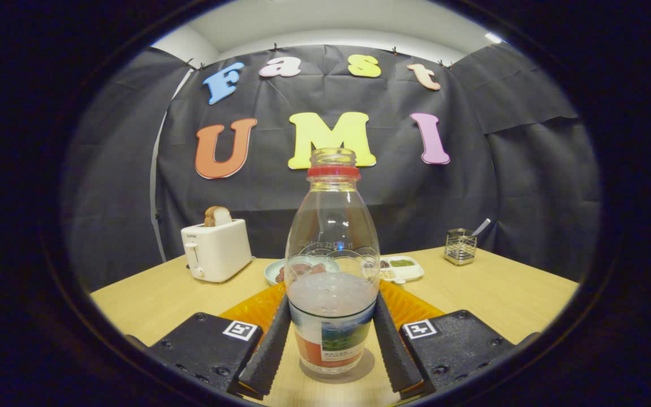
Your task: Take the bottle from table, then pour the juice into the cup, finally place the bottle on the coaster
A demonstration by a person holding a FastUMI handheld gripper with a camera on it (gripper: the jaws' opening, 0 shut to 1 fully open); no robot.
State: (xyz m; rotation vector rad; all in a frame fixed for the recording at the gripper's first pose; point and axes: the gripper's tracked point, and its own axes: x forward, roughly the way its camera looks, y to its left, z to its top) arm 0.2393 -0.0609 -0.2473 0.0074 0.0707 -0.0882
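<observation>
I am looking along the gripper (332, 345), which is pointing level across the wooden table (500, 288) toward the back wall, its two black fingers angling inward from the mounts at either side. Starting at the left, a white toaster (216, 250) is standing far back on the table with a slice of bread (217, 216) poking out of its top. Nearer in, the left finger (269, 350) is lying right against the side of the bottle (332, 265), at the level of its label. The bottle is standing upright on the table between the fingers, uncapped, with a red ring at its neck and greyish juice filling roughly its lower half. The right finger (398, 350) is meeting the bottle's other side the same way, so the tongs are closed on the bottle, both pads pressing its lower body. Just behind the bottle an orange coaster (416, 308) is spreading out to both sides, its middle hidden by the bottle. Beyond it, a pale plate (273, 270) with dark food is partly screened by the glass, and I cannot make out what it is. To the right a white tray (403, 268) is holding small heaps, and furthest right a wire holder (460, 246) is standing with a handle sticking out.
</observation>
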